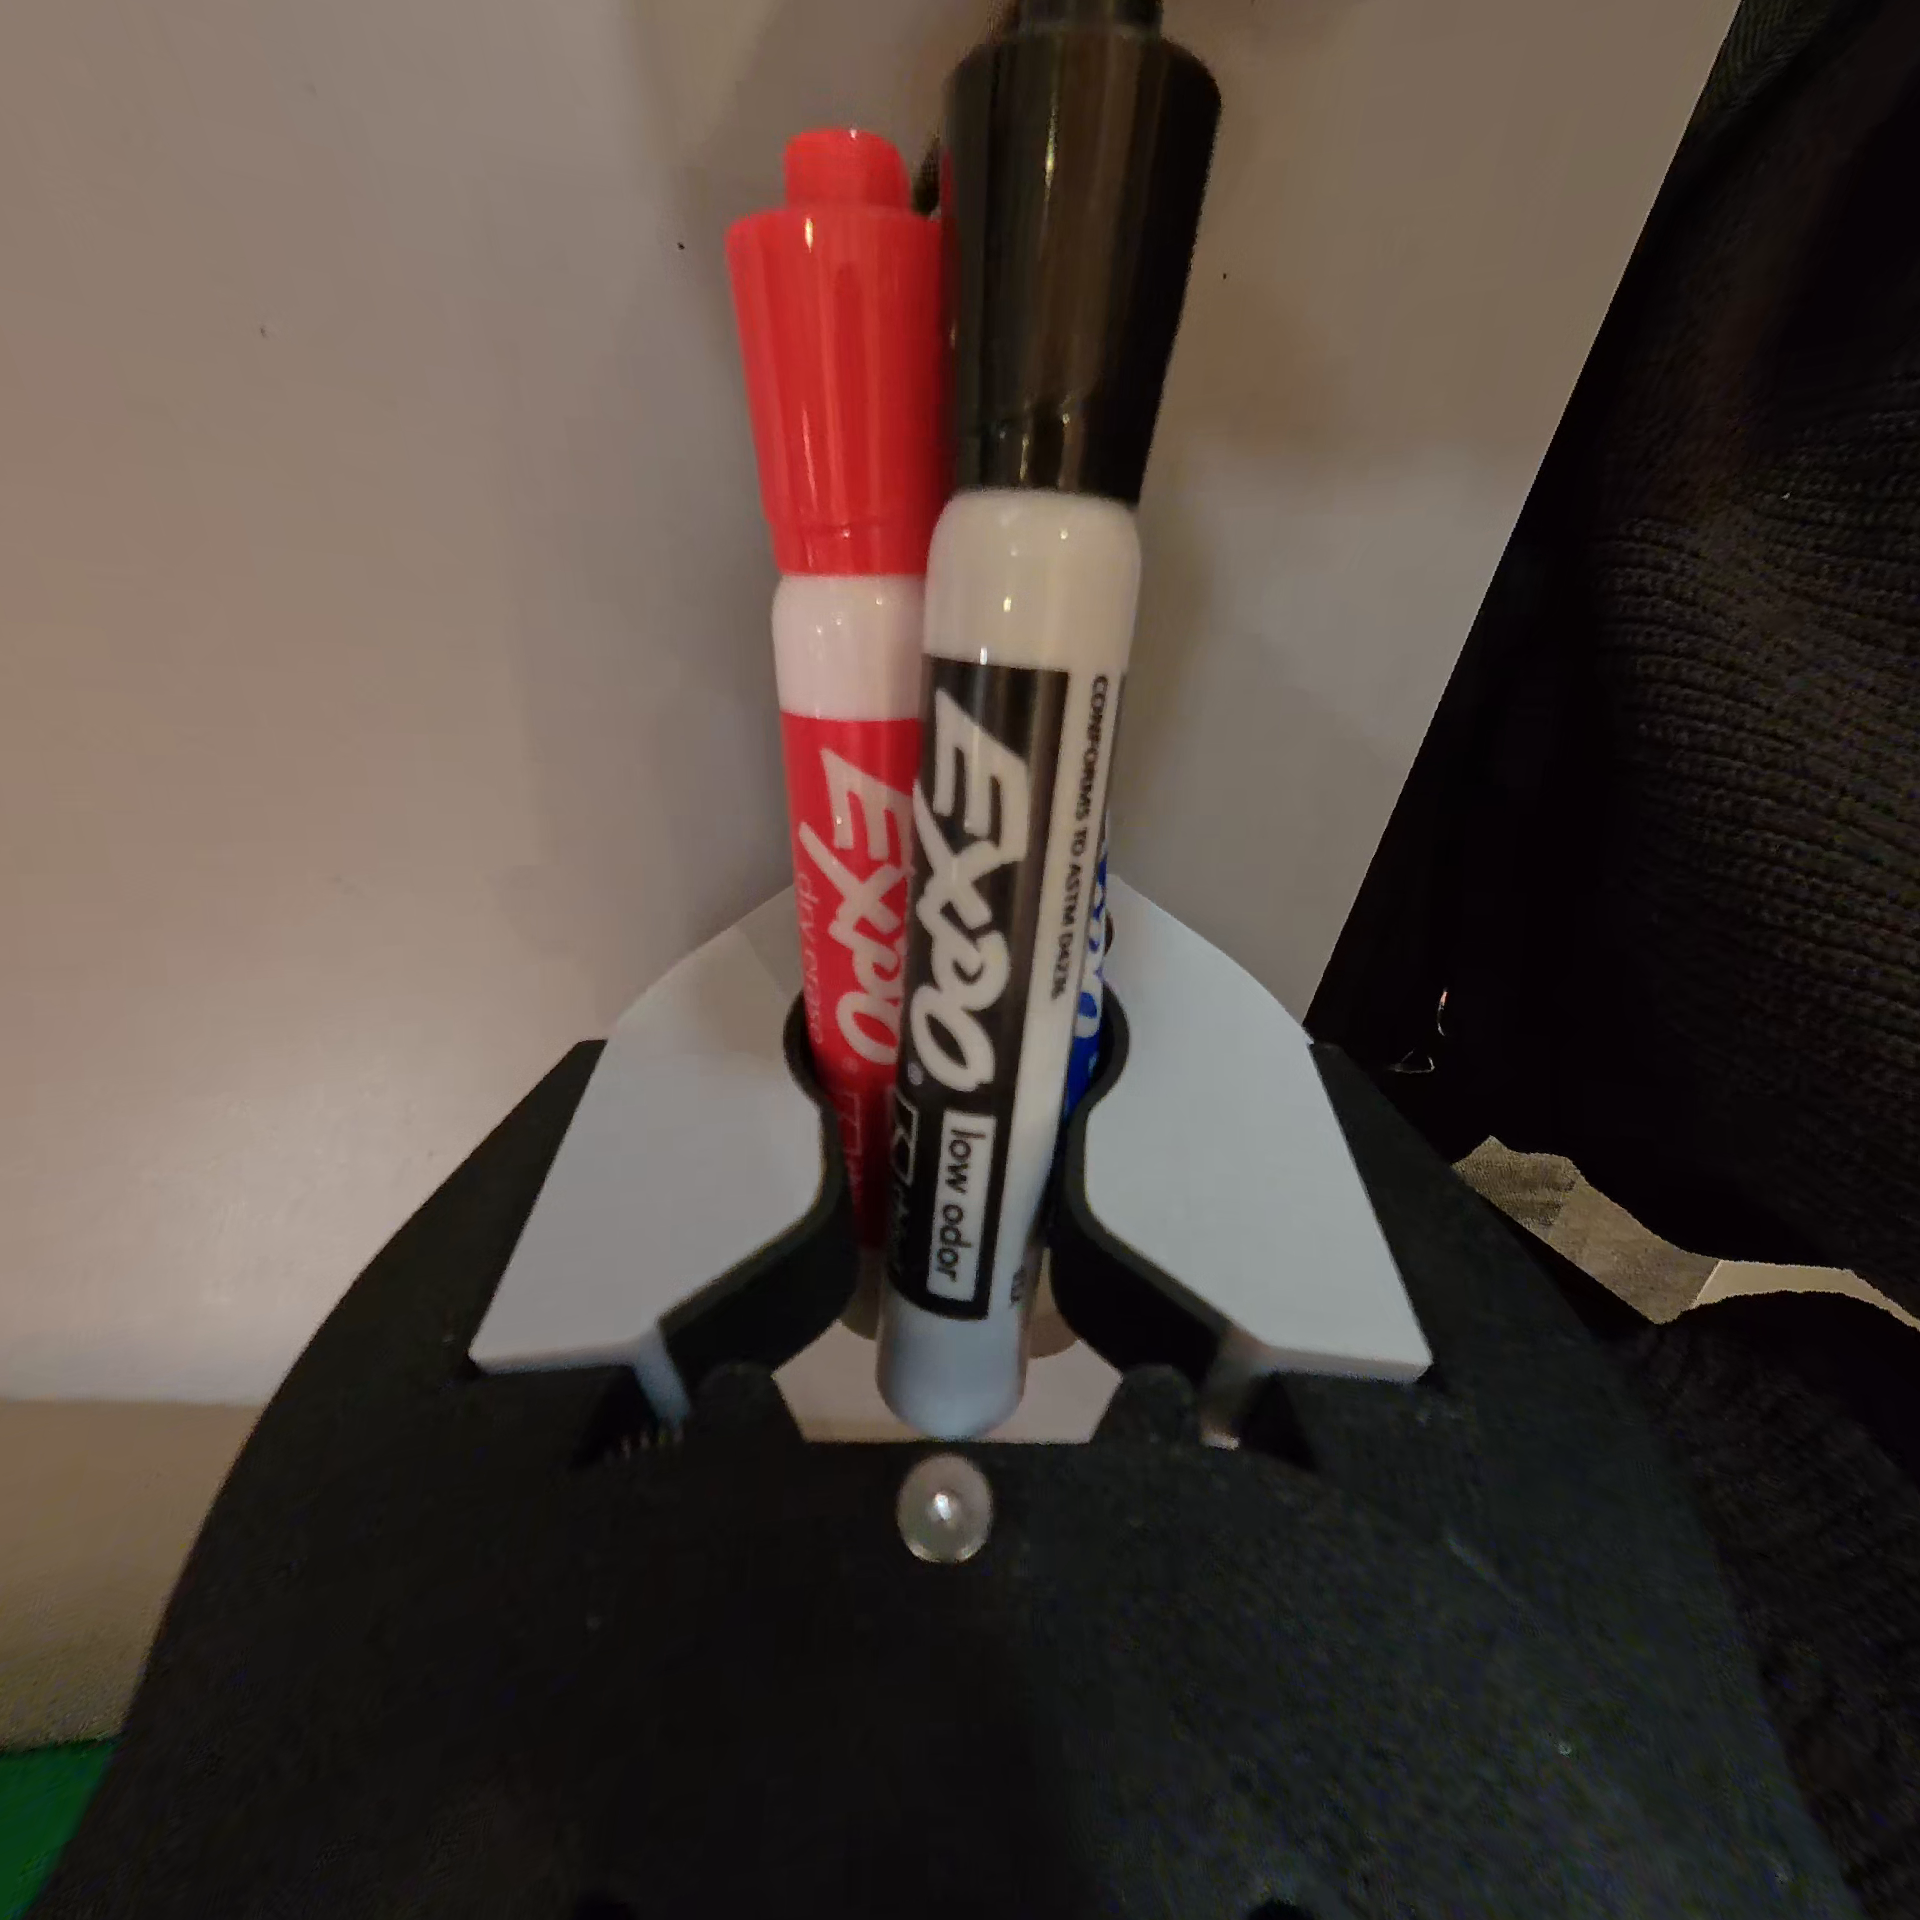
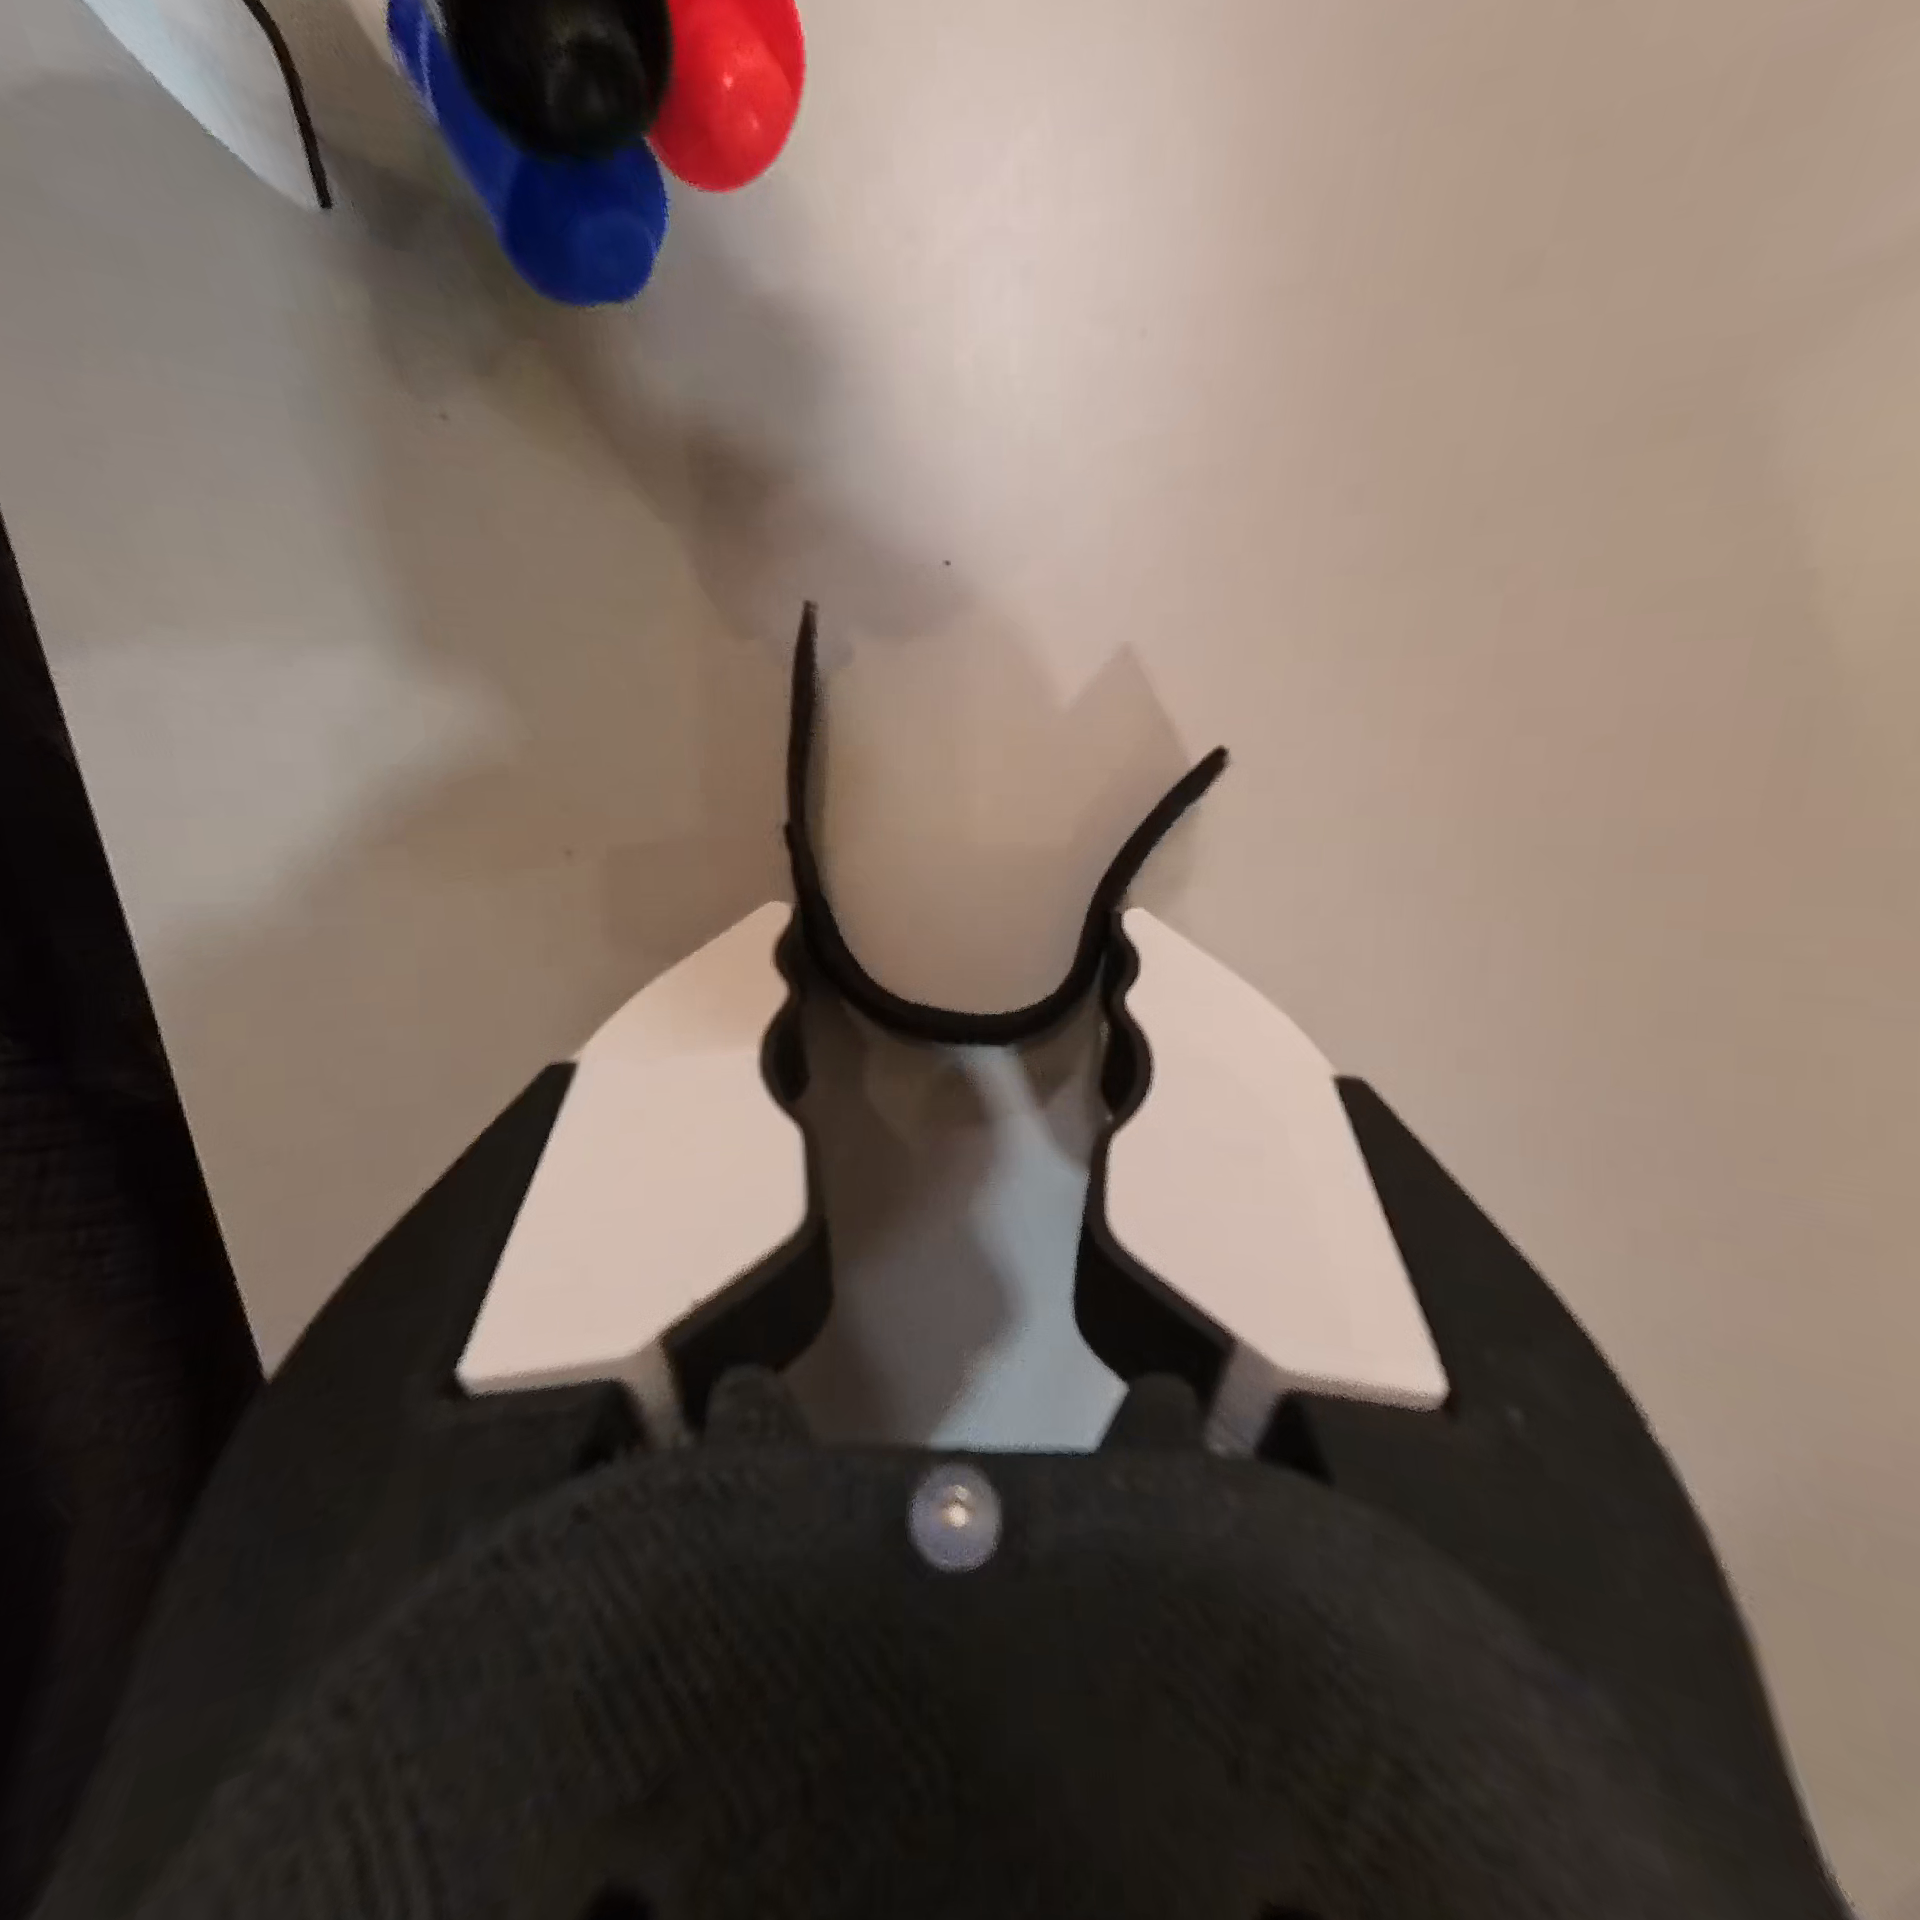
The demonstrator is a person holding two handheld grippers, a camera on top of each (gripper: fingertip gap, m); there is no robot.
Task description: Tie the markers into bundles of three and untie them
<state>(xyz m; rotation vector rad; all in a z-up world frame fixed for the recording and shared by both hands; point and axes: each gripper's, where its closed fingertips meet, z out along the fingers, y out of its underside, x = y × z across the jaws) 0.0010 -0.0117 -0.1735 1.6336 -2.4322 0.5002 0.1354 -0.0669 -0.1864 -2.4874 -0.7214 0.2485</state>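
A: Nearest my left lens is the butt of the black marker [image 1: 1023, 935], almost touching the camera body. My left hand-held gripper [image 1: 956, 1049] is clamped narrow round three markers held as one cluster: black in front, red marker [image 1: 847, 665] to its left, and a sliver of the blue marker [image 1: 1091, 997] behind on the right. All three point away from the lens, caps outward.

B: And the right?

A: My right hand-held gripper [image 2: 958, 987] stands partly open. A black band [image 2: 945, 1013] sags across between the fingertips, with both loose ends curling up past them, over the pale table [image 2: 1455, 520]. I can't tell whether the fingers truly pinch it or it just hangs in their notches. The three caps show at the top left of that view, well apart from the band.

B: So which step?

A: I see no band round the markers, so I judge I'm either about to tie this bundle or have just untied it; the frames alone don't settle which. If tying, the next move calls for bringing the band to the cap ends and working it round all three while the left grip stays firm. The black one sits forward of the others, so it could slip.

B: Any containers?

A: None in sight. Only dark knit fabric [image 1: 1714, 727] at the right edge of the left view.
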